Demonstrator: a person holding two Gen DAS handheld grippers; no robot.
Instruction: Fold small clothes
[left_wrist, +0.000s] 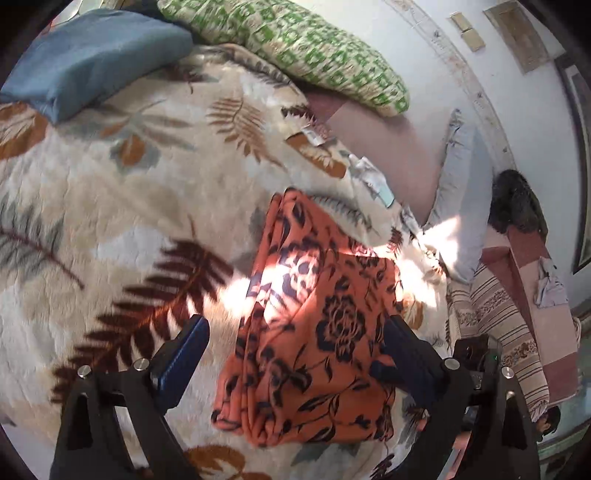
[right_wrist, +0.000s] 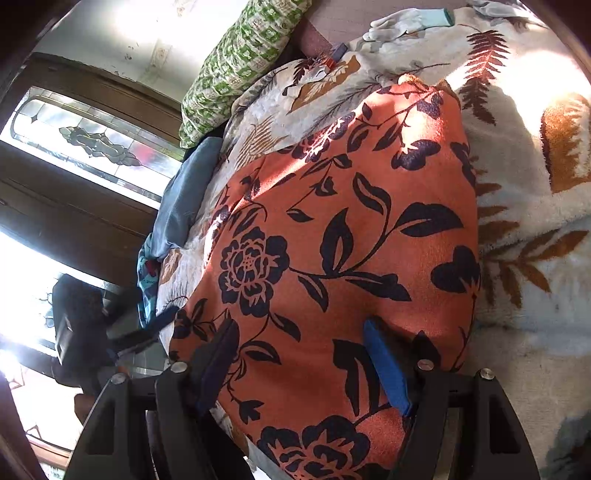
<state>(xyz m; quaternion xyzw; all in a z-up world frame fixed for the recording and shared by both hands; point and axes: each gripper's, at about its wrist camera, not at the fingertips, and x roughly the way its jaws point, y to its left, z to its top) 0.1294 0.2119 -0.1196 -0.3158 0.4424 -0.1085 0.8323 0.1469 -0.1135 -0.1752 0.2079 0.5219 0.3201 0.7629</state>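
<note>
An orange cloth with black flowers (left_wrist: 314, 332) lies folded on a cream leaf-print blanket (left_wrist: 92, 221). It fills the middle of the right wrist view (right_wrist: 332, 240). My left gripper (left_wrist: 295, 332) is open above the cloth's near part, one blue pad (left_wrist: 184, 354) over the blanket and the other pad (left_wrist: 402, 350) at the cloth's right edge. My right gripper (right_wrist: 299, 332) is open, both pads resting on or just above the cloth's near end. The right gripper's body shows at the lower right of the left wrist view (left_wrist: 480, 362).
A blue pillow (left_wrist: 92, 55) and a green patterned pillow (left_wrist: 295, 48) lie at the far side of the bed. A pale glove (right_wrist: 406, 20) lies on the blanket. A striped cloth (left_wrist: 498, 332) hangs at the bed's right edge. A wooden window frame (right_wrist: 74, 166) stands to the left.
</note>
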